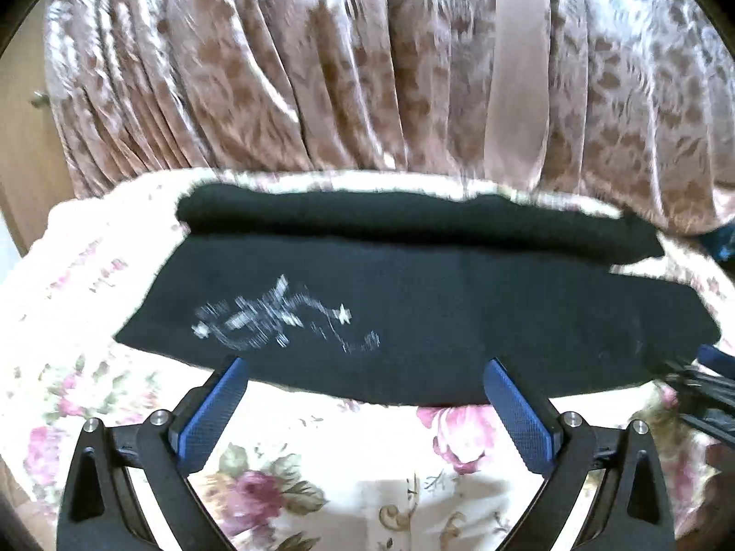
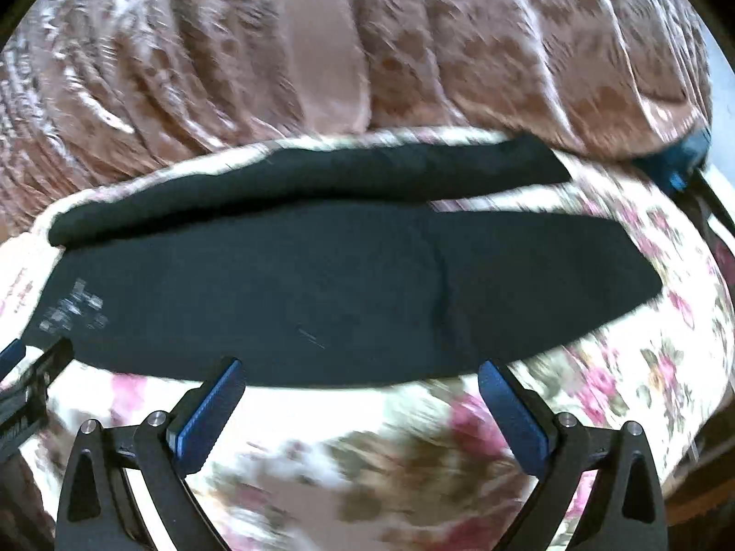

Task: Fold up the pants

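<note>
- The black pants (image 1: 413, 312) lie flat across the floral bedspread (image 1: 321, 482), legs running side to side; the far leg sits along the back edge of the bed and the near leg, with its white printed graphic (image 1: 280, 317), lies closest to me.
- My left gripper (image 1: 367, 395) is spread wide and holds nothing, its blue pads (image 1: 216, 413) hovering just short of the near hem line; I judge it lined up to pinch that edge for a fold.
- My right gripper (image 2: 360, 395) is equally wide and empty, poised at the same near edge further along the leg, so both can lift together.
- In the right view the two legs part toward their ends, showing bedspread between them, which may skew the fold.
- The patterned curtain (image 1: 275, 69) hangs just behind the far leg; I would keep the fold short of it.
- Both views are motion-blurred, so I cannot tell whether the pads touch the fabric.
</note>
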The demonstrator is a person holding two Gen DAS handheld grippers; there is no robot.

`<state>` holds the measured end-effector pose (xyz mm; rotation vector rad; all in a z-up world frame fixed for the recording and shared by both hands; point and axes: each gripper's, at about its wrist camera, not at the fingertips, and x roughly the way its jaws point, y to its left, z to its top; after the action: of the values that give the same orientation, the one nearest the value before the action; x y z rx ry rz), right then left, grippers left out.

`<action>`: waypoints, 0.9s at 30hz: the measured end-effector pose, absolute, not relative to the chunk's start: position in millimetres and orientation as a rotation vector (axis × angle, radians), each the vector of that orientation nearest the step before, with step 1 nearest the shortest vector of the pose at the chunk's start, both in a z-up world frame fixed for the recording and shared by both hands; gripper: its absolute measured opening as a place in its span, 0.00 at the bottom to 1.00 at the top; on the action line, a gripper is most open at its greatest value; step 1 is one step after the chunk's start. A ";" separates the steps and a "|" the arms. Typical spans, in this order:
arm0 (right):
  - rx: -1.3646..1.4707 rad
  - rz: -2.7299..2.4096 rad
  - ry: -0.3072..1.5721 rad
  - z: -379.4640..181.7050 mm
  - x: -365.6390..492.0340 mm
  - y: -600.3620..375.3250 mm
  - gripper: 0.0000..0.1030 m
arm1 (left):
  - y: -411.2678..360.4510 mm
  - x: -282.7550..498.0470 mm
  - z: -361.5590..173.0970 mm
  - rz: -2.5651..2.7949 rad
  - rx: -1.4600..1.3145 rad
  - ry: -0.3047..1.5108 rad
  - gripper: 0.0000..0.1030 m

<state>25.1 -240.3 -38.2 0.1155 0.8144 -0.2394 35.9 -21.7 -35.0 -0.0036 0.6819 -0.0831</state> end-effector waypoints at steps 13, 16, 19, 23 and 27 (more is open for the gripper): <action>0.024 -0.242 0.696 10.9 15.1 -181.7 1.00 | -2.5 8.8 5.6 -0.007 -0.018 0.590 1.00; 0.032 -0.242 0.671 16.8 9.3 -179.7 1.00 | -4.9 4.6 7.7 0.001 -0.050 0.597 1.00; 0.028 -0.247 0.658 19.8 6.2 -178.3 1.00 | -10.9 3.7 9.3 -0.003 -0.030 0.601 0.97; 0.031 -0.248 0.669 17.9 6.1 -179.6 1.00 | -14.9 -0.3 13.3 -0.001 -0.003 0.562 0.89; 0.032 -0.247 0.682 15.3 8.4 -180.6 1.00 | -14.6 1.9 18.0 -0.010 -0.007 0.567 1.00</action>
<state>8.4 -180.6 15.3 0.0322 0.6819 -0.2468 1.9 -14.6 18.0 -0.0072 0.5666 -0.0102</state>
